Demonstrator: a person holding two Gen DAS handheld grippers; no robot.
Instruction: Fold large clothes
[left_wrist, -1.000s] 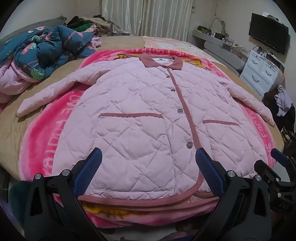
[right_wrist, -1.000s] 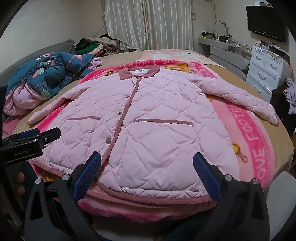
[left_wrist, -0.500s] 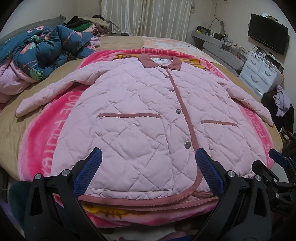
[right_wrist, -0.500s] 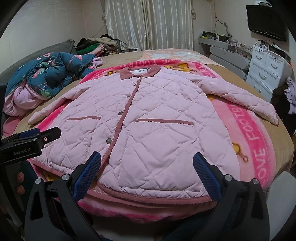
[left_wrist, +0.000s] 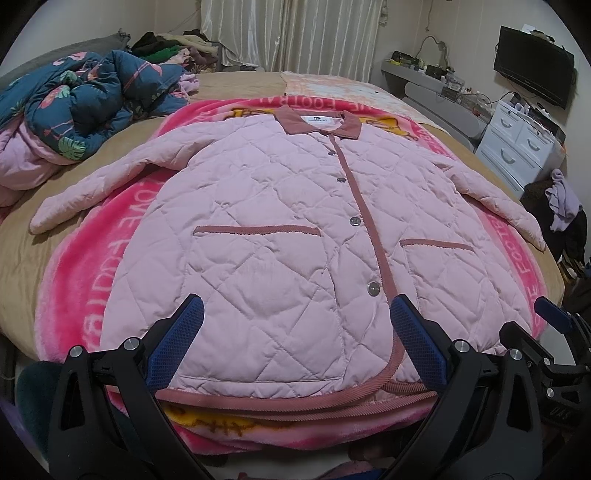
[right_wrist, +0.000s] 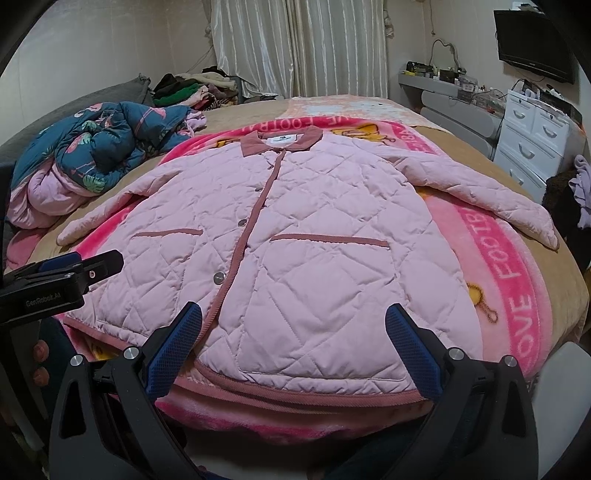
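A pink quilted jacket (left_wrist: 280, 229) lies flat and buttoned on a pink blanket (left_wrist: 92, 266) on the bed, collar far, hem near, both sleeves spread out. It also shows in the right wrist view (right_wrist: 314, 236). My left gripper (left_wrist: 295, 343) is open and empty, hovering over the hem left of the button strip. My right gripper (right_wrist: 293, 343) is open and empty over the hem at the jacket's right half. The left gripper also shows at the left edge of the right wrist view (right_wrist: 62, 273).
A bunched blue floral duvet (left_wrist: 77, 107) and a pile of clothes (left_wrist: 173, 44) lie at the bed's far left. A white drawer unit (left_wrist: 524, 144), a grey shelf and a wall TV (left_wrist: 535, 77) stand to the right. Curtains hang behind the bed.
Both views have shifted slightly, with the jacket sitting a touch lower and nearer in frame. Both grippers stay open and the jacket has not moved.
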